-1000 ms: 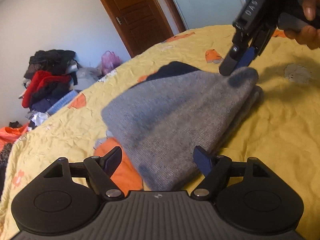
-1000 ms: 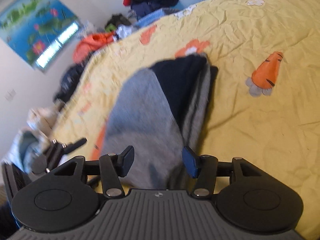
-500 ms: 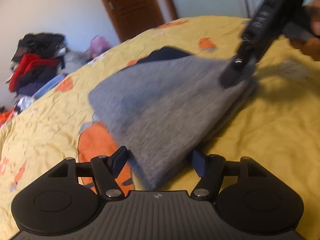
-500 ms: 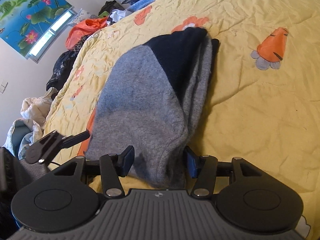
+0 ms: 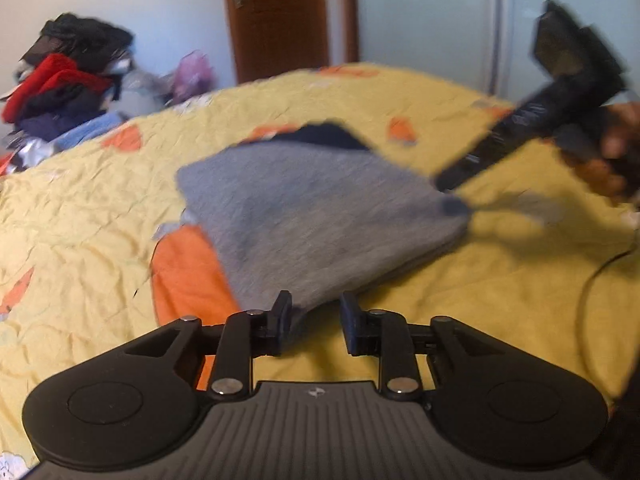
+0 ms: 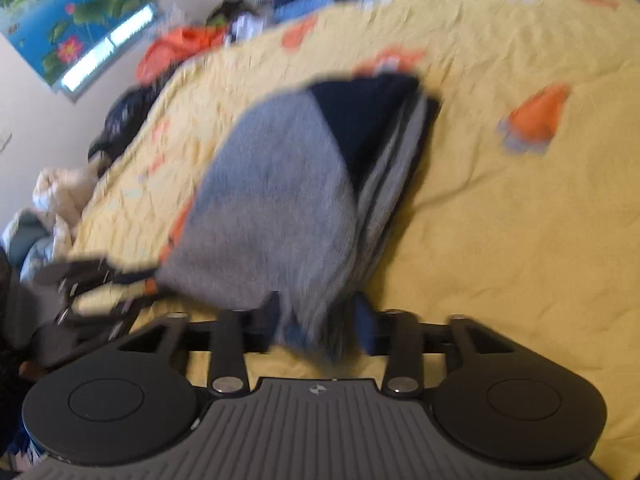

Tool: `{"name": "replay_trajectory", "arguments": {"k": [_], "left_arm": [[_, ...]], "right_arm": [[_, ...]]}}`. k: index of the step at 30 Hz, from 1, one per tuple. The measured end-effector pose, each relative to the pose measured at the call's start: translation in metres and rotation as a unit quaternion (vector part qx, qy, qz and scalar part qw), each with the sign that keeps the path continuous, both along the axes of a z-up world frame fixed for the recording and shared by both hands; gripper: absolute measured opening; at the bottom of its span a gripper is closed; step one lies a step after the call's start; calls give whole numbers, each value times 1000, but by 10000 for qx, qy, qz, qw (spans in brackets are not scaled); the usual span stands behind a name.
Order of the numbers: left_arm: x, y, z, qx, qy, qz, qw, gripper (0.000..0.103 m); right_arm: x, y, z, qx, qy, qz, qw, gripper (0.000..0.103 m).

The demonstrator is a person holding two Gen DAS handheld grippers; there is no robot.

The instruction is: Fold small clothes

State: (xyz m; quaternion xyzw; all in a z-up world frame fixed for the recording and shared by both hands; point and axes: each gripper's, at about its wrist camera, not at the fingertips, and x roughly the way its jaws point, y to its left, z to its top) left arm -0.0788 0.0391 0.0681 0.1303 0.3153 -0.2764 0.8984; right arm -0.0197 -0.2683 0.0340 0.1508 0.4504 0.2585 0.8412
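Garment: grey-and-navy folded garment (image 5: pixel 320 216) lies on the yellow bedspread (image 5: pixel 80 216).
Long axis: near corner to navy far end.
Left gripper (image 5: pixel 314 324): jaws just narrowed around the near corner; contact uncertain.
Right gripper (image 6: pixel 316 320): half-open astride the opposite thick folded end; grip blurred.
Nearer: each at its own corner.

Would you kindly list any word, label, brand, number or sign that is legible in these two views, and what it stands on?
No text can be read in either view.
Small pale logo mark on the ribbed grey housing of the left gripper: a symbol, no letters.
The same mark on the right gripper: no letters.
Faint pale marks on the right gripper's black body, seen from the left wrist: too blurred to read.
Lotus wall picture: no lettering visible.
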Motion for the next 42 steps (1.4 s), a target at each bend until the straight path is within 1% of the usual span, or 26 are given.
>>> {"name": "replay_trajectory", "arguments": {"k": [1, 2, 3, 4, 5, 7, 9, 10, 11, 12, 13, 15, 19, 21, 22, 23, 25, 26, 29, 31, 33, 35, 38, 39, 41, 42], "left_arm": [[-3, 1, 8, -152, -132, -35, 9998, 58], [-3, -1, 14, -252, -358, 57, 9990, 90], [-2, -5, 17, -287, -666, 247, 9971, 101], [2, -13, 15, -256, -966, 460, 9939, 103], [12, -23, 10, -134, -1049, 674, 9921, 103], [36, -46, -10, 226, -762, 1015, 9917, 102], [50, -65, -32, 524, -466, 1131, 9911, 94], [51, -72, -41, 631, -324, 1055, 9919, 86], [50, -75, -50, 681, -234, 1076, 9916, 85], [47, -74, -53, 557, -304, 1177, 9910, 85], [48, -71, -54, 441, -203, 1258, 9909, 85], [54, -62, -53, 167, 121, 1426, 9896, 85], [53, -63, -54, 236, 68, 1462, 9890, 85], [51, -62, -56, 194, 22, 1496, 9886, 85], [50, -60, -56, 165, -5, 1512, 9884, 85], [47, -59, -56, 160, -37, 1527, 9881, 85], [40, -54, -53, 179, -78, 1621, 9866, 86], [35, -48, -48, 147, -78, 1699, 9853, 86], [1, -28, -32, -3, -177, 2057, 9784, 89], [-17, -10, -25, -249, -198, 2458, 9688, 94], [-28, -1, -23, -523, -67, 2767, 9595, 96], [-31, -1, -23, -578, 108, 2909, 9549, 96], [-30, -17, -31, -366, 185, 2847, 9577, 96], [-28, -22, -35, -247, 188, 2822, 9589, 96], [-21, -34, -44, -34, 182, 2794, 9600, 96], [-20, -38, -47, 19, 187, 2797, 9599, 96]], "right_arm": [[0, -7, 10, 104, -154, -162, 9997, 59], [2, -12, 19, 231, -300, -344, 9987, 64], [6, -14, 27, 366, -450, -499, 9971, 64], [13, -12, 33, 508, -585, -576, 9953, 65], [20, -5, 36, 596, -674, -601, 9941, 66], [41, 17, 33, 691, -723, -539, 9935, 69], [60, 40, 16, 727, -427, -442, 9955, 69], [68, 51, 4, 567, -276, -383, 9973, 69], [73, 60, -8, 273, -155, -375, 9988, 67], [74, 65, -19, 69, -169, -337, 9993, 66], [69, 65, -22, 69, -460, -265, 9986, 66], [64, 60, -23, 39, -476, -271, 9985, 64], [43, 62, 7, -38, -429, -449, 9981, 65], [21, 72, 31, 501, -633, 49, 9967, 66], [16, 82, 41, 659, -664, 378, 9949, 74], [12, 94, 48, 672, -645, 726, 9930, 80], [9, 113, 56, 417, -646, 1191, 9899, 78], [7, 113, 56, 208, -677, 1201, 9902, 78], [0, 73, 49, -167, -775, 451, 9958, 80], [-11, 35, 36, -462, -840, -218, 9952, 85], [-27, 10, 15, -784, -717, -848, 9907, 88], [-45, -2, -10, -956, -448, -1166, 9876, 88], [-75, 2, -37, -1010, -266, -1473, 9836, 90], [-84, 6, -40, -1041, -377, -1541, 9818, 92], [-94, 19, -42, -1206, -614, -1587, 9780, 103], [-96, 29, -41, -1302, -650, -1529, 9775, 103]]}}
